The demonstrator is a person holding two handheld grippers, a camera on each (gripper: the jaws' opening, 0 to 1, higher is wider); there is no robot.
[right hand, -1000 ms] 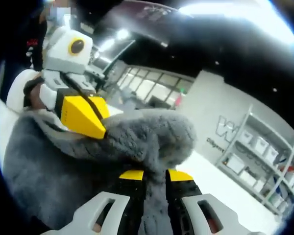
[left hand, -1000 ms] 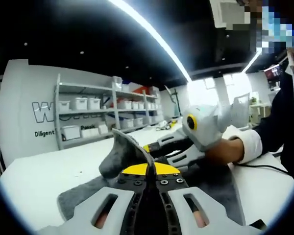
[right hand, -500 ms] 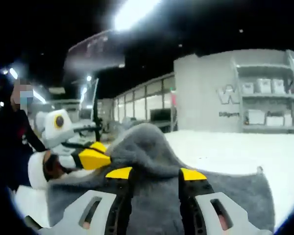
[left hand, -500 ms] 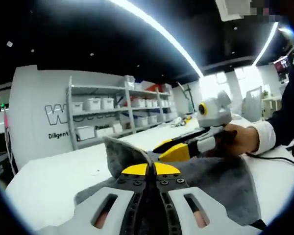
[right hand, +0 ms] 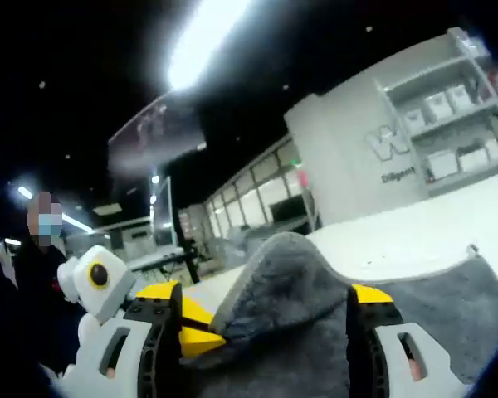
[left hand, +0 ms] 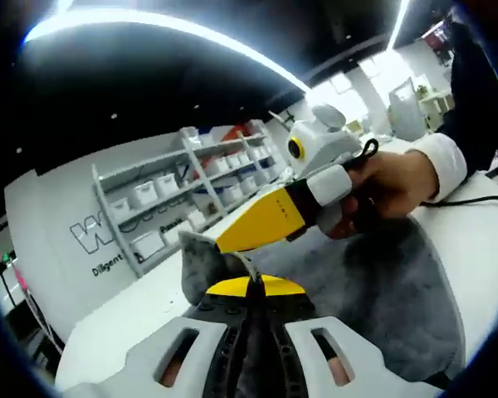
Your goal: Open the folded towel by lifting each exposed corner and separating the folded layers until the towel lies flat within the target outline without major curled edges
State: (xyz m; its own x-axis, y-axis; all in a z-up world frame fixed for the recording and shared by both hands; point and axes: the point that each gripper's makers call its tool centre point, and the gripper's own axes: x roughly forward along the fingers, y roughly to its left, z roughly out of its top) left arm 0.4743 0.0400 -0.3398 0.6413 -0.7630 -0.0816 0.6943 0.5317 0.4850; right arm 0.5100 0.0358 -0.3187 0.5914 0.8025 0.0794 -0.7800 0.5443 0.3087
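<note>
While pinched by left gripper (left hand: 249, 286) | towel (left hand: 382, 282) corner upright

1. Left tool (left hand: 249, 286): jaws closed together, tips meeting.
2. Right tool (right hand: 266, 303): jaws spread wide apart.
3. Person's right hand (left hand: 382, 186): wrapped around the right tool's handle, white cuff at the wrist.

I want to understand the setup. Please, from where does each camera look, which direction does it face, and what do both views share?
Left gripper view: rides the left gripper, facing white shelving; its jaws are shut on the fuzzy grey towel; the right gripper and a hand enter.
Right gripper view: rides the right gripper, jaws open around a towel fold; the left gripper enters.
Shared: towel, white table, shelving.
</note>
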